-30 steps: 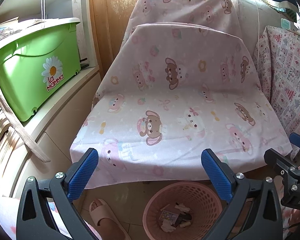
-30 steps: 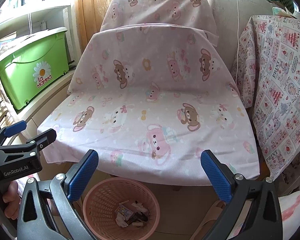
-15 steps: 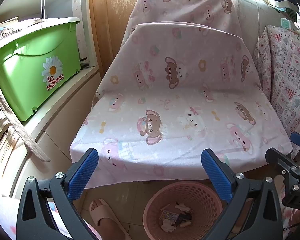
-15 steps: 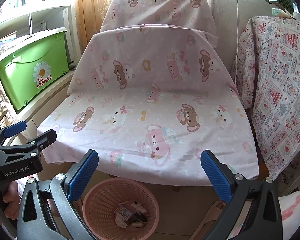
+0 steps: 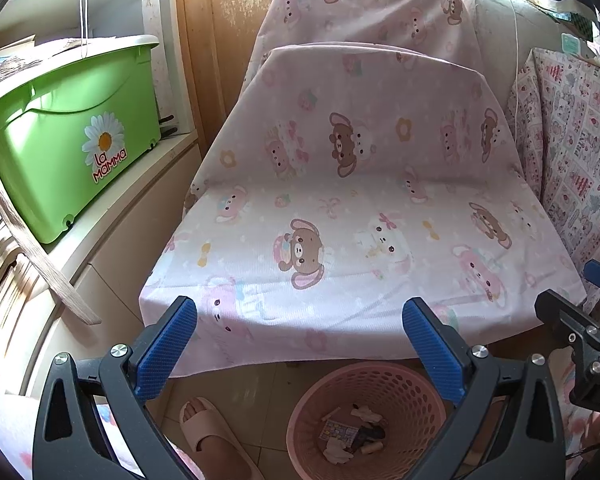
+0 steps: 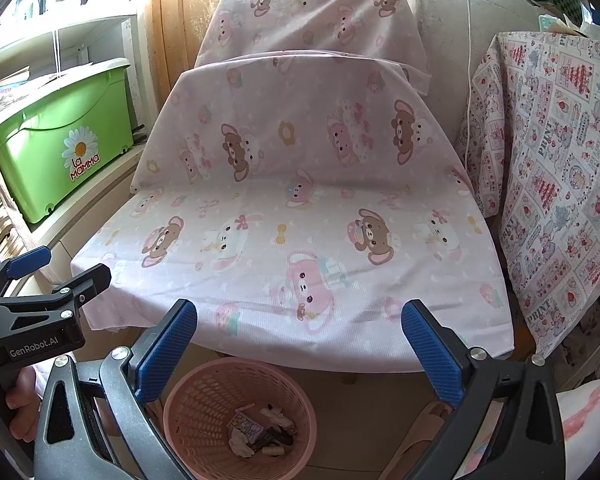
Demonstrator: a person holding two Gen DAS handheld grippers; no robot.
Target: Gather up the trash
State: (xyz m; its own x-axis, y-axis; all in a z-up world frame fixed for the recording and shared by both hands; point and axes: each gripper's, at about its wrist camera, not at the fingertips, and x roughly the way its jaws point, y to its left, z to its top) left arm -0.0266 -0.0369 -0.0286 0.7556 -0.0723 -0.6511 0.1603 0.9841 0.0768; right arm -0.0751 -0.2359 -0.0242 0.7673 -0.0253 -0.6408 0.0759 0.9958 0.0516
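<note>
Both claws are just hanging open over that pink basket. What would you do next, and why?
Probably pause and look around for more trash. The left claw and right claw are open and empty, the pink basket already holds scraps, and no litter shows on the bear-print sheet.

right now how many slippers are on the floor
2. One slipper is on a foot left of the pink basket. A second slipper lies right of it, partly hidden behind the right gripper's fingers.

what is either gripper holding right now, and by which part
Nothing is held. The left gripper and the right gripper both hang open and empty above the pink perforated plastic wastebasket, where the scraps of trash lie.
</note>
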